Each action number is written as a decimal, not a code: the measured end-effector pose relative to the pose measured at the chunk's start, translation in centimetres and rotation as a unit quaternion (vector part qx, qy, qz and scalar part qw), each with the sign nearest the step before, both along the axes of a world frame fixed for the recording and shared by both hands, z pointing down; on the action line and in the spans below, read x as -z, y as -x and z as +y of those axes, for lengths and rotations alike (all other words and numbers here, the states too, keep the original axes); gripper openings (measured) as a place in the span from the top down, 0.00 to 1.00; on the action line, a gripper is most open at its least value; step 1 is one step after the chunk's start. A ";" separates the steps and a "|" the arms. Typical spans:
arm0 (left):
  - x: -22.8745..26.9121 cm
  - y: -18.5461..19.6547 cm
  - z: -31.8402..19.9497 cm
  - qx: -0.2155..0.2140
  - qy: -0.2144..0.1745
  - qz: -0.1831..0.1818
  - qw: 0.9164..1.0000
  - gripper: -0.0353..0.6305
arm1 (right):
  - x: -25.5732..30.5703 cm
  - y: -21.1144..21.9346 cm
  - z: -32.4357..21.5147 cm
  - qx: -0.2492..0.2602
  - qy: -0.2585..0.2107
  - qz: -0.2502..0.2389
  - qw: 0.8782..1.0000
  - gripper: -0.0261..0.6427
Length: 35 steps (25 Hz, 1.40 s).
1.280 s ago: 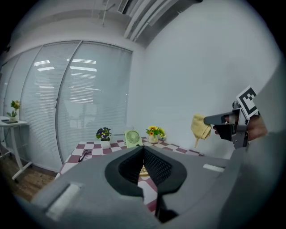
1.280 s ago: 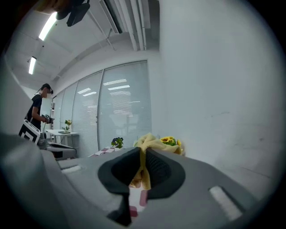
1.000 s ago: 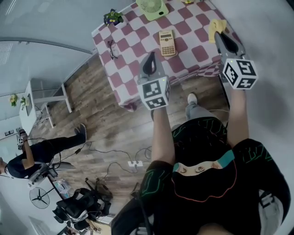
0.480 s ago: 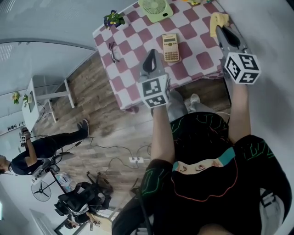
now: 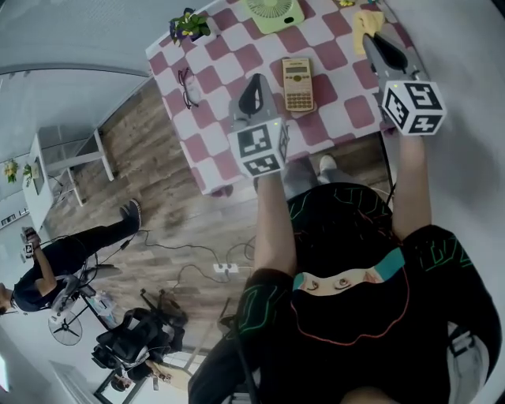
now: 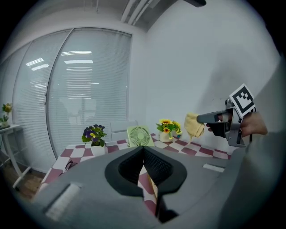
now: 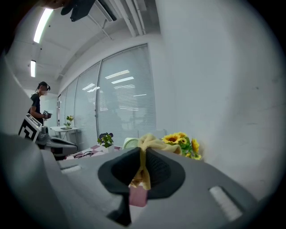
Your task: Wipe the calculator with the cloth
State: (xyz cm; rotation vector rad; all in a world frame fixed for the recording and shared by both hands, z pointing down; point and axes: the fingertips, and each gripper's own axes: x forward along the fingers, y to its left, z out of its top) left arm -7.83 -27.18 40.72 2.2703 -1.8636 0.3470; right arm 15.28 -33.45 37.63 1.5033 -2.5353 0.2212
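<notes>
The tan calculator (image 5: 298,83) lies flat on the red-and-white checked table (image 5: 221,67), close to its near edge. My left gripper (image 5: 254,84) hovers just to the left of the calculator, with its jaws shut and nothing between them (image 6: 143,150). My right gripper (image 5: 370,39) is held above the table's right side, shut on the yellow cloth (image 5: 366,20). That cloth (image 7: 149,143) bunches out past the pads (image 7: 157,166) in the right gripper view. In the left gripper view the cloth (image 6: 193,125) hangs from the right gripper (image 6: 204,118).
On the far side of the table stand a green fan (image 5: 274,11), a purple flower pot (image 5: 189,24) and a sunflower pot (image 6: 166,129). Glasses (image 5: 188,85) lie at its left. A person (image 5: 67,260) stands on the wooden floor, with cables and a power strip (image 5: 225,269) nearby.
The table has drawn closer under both grippers. The left gripper now sits beside the calculator over the tabletop. The right gripper still holds the cloth.
</notes>
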 end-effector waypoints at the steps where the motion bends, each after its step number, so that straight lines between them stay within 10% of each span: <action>1: -0.4 0.3 -0.5 0.000 0.004 -0.001 1.000 0.93 | -0.6 0.7 -0.5 0.007 0.005 0.006 1.000 0.90; 14: -6.3 2.4 -3.5 -0.007 0.075 0.011 0.997 0.93 | -8.0 9.3 -3.3 0.159 0.044 0.141 0.976 0.90; 35: -8.1 4.5 -2.3 0.016 0.102 0.028 0.994 0.93 | -16.4 16.6 -0.3 0.350 0.028 0.367 0.861 0.90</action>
